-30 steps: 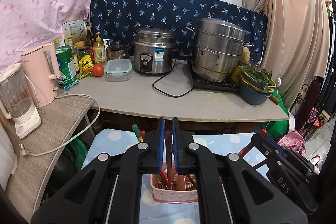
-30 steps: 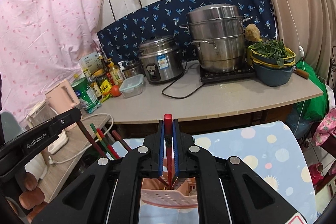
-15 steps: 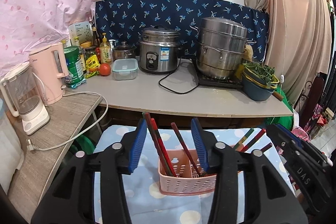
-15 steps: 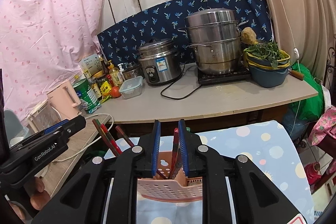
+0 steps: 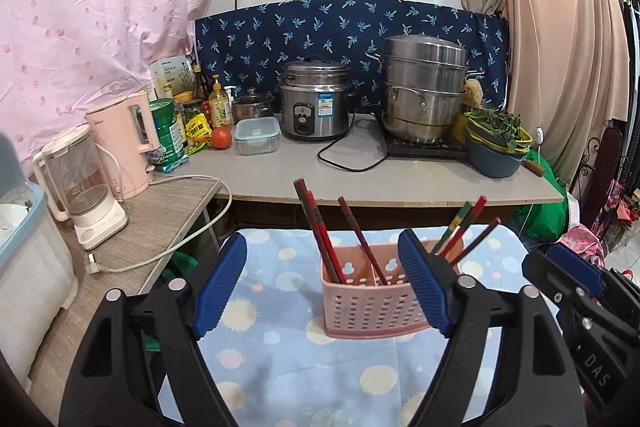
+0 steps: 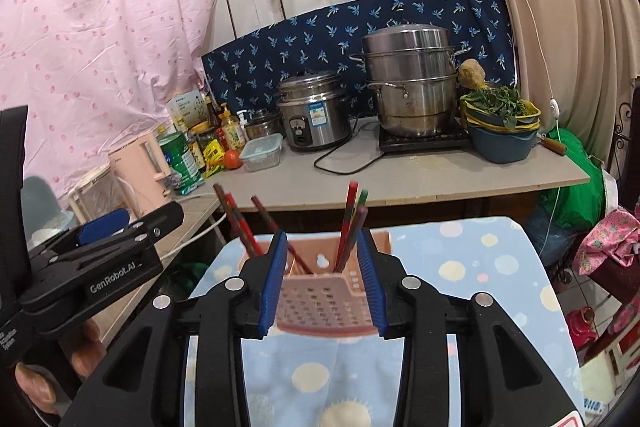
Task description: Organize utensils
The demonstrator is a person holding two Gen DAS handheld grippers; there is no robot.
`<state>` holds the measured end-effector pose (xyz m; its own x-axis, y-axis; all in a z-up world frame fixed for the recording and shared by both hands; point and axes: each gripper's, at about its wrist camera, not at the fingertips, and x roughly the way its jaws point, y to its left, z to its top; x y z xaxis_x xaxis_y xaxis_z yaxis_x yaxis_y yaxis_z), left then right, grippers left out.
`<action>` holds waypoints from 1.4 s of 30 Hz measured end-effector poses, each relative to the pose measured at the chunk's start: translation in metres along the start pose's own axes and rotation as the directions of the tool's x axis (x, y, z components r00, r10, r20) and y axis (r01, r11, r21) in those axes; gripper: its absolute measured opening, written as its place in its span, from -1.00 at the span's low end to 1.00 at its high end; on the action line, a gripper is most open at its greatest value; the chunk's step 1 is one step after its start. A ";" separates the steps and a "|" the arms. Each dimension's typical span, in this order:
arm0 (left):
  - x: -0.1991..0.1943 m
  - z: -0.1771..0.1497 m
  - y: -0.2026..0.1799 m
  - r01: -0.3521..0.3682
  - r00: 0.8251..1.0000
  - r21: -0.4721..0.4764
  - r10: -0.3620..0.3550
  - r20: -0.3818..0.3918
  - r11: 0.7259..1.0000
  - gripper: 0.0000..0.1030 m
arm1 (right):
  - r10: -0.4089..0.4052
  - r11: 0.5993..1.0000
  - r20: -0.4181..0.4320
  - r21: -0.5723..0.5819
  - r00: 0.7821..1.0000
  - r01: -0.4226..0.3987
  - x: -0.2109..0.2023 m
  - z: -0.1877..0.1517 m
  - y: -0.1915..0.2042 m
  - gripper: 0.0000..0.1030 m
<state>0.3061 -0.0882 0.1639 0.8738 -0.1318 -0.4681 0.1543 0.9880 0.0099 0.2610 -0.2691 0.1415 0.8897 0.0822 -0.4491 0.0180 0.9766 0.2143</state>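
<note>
- A pink slotted basket (image 5: 370, 307) is seen standing on a dotted blue cloth (image 5: 280, 359), with red chopsticks (image 5: 320, 239) leaning inside
- Left gripper (image 5: 320, 285) and right gripper (image 6: 322, 277) are opening, nothing clasped
- The light basket could be tipped if its rim or a leaning stick is clipped

pink perforated basket (image 5: 372, 303) | upright on dotted blue cloth (image 5: 288, 359) | chopsticks (image 5: 320, 227) leaning inside

the basket (image 5: 370, 303) stands on the cloth (image 5: 288, 367) before the desk (image 5: 400, 179), chopsticks (image 5: 320, 231) leaning in it. on the desk, the rice cooker (image 5: 314, 103) sits left of the steamer pot (image 5: 424, 91), the kettle (image 5: 124, 143) further left.
</note>
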 end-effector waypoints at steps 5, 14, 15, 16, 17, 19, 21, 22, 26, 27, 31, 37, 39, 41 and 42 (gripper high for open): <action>-0.020 -0.019 -0.002 -0.011 1.000 0.016 0.011 -0.007 1.000 0.53 | -0.012 1.000 -0.023 0.001 1.000 0.012 -0.019 -0.020 0.003 -0.23; -0.048 -0.051 -0.003 -0.013 0.999 0.023 0.014 -0.035 1.000 0.66 | -0.071 0.997 -0.066 0.004 0.995 0.071 -0.046 -0.051 0.001 -0.23; -0.050 -0.055 -0.002 -0.013 0.999 0.022 0.014 -0.039 1.000 0.67 | -0.080 0.997 -0.069 0.001 0.994 0.080 -0.049 -0.055 0.001 -0.23; -0.052 -0.059 -0.002 -0.012 0.999 0.019 0.013 -0.047 1.000 0.68 | -0.089 0.996 -0.071 -0.002 0.994 0.089 -0.051 -0.058 0.001 -0.23; -0.054 -0.063 -0.002 -0.011 0.999 0.016 0.012 -0.052 1.000 0.69 | -0.100 0.995 -0.073 -0.006 0.992 0.100 -0.054 -0.062 0.001 -0.23; -0.058 -0.073 -0.002 -0.014 0.998 0.012 0.015 -0.063 1.000 0.73 | -0.123 0.992 -0.079 -0.011 0.989 0.123 -0.060 -0.069 0.000 -0.23; -0.061 -0.082 -0.003 -0.024 0.997 0.019 0.026 -0.071 1.000 0.74 | -0.143 0.990 -0.086 -0.014 0.986 0.142 -0.065 -0.076 -0.001 -0.23; -0.062 -0.086 -0.003 -0.027 0.997 0.021 0.029 -0.078 0.999 0.75 | -0.153 0.988 -0.087 -0.017 0.984 0.152 -0.066 -0.079 -0.001 -0.23; -0.066 -0.100 -0.001 -0.026 0.994 0.010 0.027 -0.104 1.000 0.77 | -0.187 0.982 -0.090 -0.035 0.978 0.184 -0.074 -0.092 0.000 -0.23; -0.066 -0.104 0.000 -0.027 0.994 0.005 0.028 -0.110 1.000 0.78 | -0.189 0.982 -0.094 -0.038 0.977 0.186 -0.076 -0.096 0.000 -0.23; -0.068 -0.115 0.002 -0.030 0.991 -0.007 0.029 -0.133 1.000 0.79 | -0.193 0.981 -0.110 -0.044 0.975 0.189 -0.078 -0.108 -0.001 -0.22; -0.071 -0.130 0.002 -0.037 0.988 0.001 0.037 -0.152 0.999 0.80 | -0.184 0.983 -0.132 -0.035 0.974 0.181 -0.079 -0.123 -0.003 0.09; -0.071 -0.133 0.002 -0.039 0.987 0.004 0.039 -0.158 0.999 0.80 | -0.194 0.981 -0.129 -0.037 0.972 0.191 -0.080 -0.126 -0.003 0.23; -0.070 -0.137 0.003 -0.038 0.986 0.007 0.039 -0.164 0.999 0.80 | -0.202 0.979 -0.128 -0.036 0.971 0.199 -0.081 -0.129 -0.004 0.33; -0.070 -0.139 0.003 -0.042 0.985 0.010 0.043 -0.168 0.999 0.80 | -0.203 0.979 -0.130 -0.035 0.971 0.200 -0.081 -0.130 -0.005 0.40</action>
<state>0.1813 -0.0649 0.0737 0.7899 -0.0740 -0.6088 0.1225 0.9917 0.0384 0.1291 -0.2546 0.0640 0.8007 -0.0924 -0.5919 0.1797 0.9796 0.0901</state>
